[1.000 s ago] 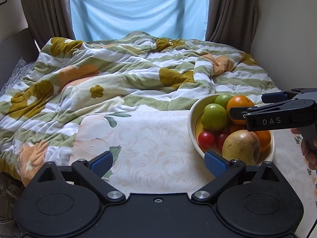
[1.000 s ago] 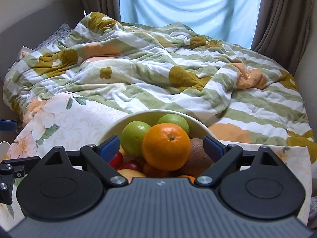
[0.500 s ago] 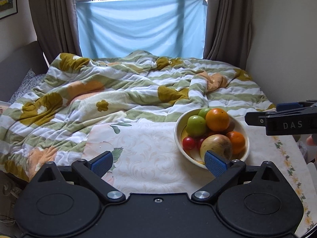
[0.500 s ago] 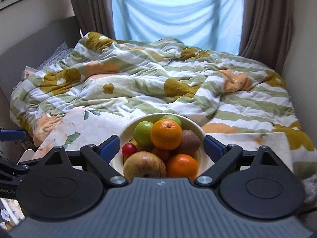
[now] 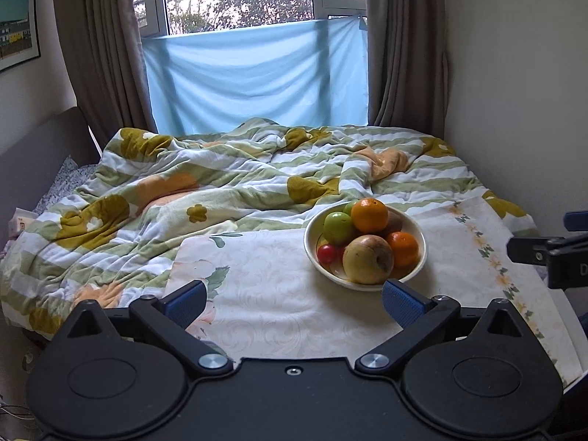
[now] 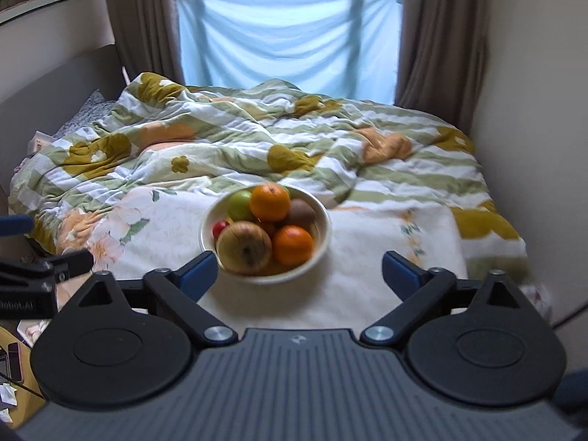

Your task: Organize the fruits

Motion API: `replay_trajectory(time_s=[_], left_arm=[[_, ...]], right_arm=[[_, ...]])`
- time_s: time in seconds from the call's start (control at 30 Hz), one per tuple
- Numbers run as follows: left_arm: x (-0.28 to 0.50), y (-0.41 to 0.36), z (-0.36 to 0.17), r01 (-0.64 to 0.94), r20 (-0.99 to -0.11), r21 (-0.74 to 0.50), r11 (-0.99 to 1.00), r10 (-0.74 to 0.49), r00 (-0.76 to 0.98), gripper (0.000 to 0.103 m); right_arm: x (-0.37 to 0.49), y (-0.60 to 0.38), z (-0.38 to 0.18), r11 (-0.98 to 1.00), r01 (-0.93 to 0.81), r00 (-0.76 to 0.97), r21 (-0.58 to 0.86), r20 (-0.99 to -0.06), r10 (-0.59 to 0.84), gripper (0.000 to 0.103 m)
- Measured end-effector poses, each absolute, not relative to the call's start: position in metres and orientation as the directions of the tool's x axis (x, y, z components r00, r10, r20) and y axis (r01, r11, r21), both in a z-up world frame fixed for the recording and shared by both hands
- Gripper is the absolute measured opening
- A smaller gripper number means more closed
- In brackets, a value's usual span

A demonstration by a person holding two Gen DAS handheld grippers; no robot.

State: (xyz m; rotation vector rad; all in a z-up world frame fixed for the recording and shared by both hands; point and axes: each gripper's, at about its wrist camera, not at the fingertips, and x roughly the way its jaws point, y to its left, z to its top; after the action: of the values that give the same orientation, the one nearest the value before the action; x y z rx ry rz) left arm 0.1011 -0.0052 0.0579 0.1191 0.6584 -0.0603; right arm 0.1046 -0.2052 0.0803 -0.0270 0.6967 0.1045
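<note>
Bed (image 5: 183, 198) with rumpled quilt; floral cloth (image 5: 279, 294) spread at its near end. I have pulled both grippers back from the bowl (image 5: 312, 237), which sits on the cloth, piled with fruit: apple (image 5: 367, 259), oranges, smaller pieces. Left gripper (image 5: 294, 303) and right gripper (image 6: 299, 272): fingers spread, empty. The arrangement looks finished.

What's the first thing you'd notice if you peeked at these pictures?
A white bowl piled with fruit, a bright orange on top, sits on a floral cloth on the bed. Behind it lies a rumpled flowered blanket, then a blue sheet over the window.
</note>
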Motion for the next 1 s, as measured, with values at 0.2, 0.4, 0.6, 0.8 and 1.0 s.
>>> replay_trajectory(time_s=[0.2,0.4,0.6,0.8,1.0], left_arm=[[0.082,-0.008,0.052,0.079,-0.619,0.077,0.994,-0.014,0.785,0.103],[0.072,-0.009,0.043,0.076,-0.632,0.09,0.993,-0.002,0.775,0.103],[0.068,-0.009,0.043,0.078,-0.627,0.086,0.993,-0.007,0.779,0.103],[0.065,-0.006,0.043,0.074,-0.624,0.07,0.995,-0.014,0.781,0.103],[0.065,-0.005,0.043,0.074,-0.623,0.069,0.995,-0.015,0.782,0.103]], right_arm=[[0.07,-0.215,0.072,0.998,-0.059,0.75,-0.01,-0.66,0.037,0.103],[0.053,-0.219,0.061,1.0,-0.008,0.738,-0.023,-0.674,-0.009,0.103],[0.05,-0.219,0.056,1.0,0.007,0.724,-0.016,-0.69,-0.016,0.103],[0.049,-0.217,0.054,1.0,0.008,0.721,-0.008,-0.693,-0.012,0.103],[0.049,-0.214,0.053,1.0,0.009,0.72,-0.006,-0.694,-0.011,0.103]])
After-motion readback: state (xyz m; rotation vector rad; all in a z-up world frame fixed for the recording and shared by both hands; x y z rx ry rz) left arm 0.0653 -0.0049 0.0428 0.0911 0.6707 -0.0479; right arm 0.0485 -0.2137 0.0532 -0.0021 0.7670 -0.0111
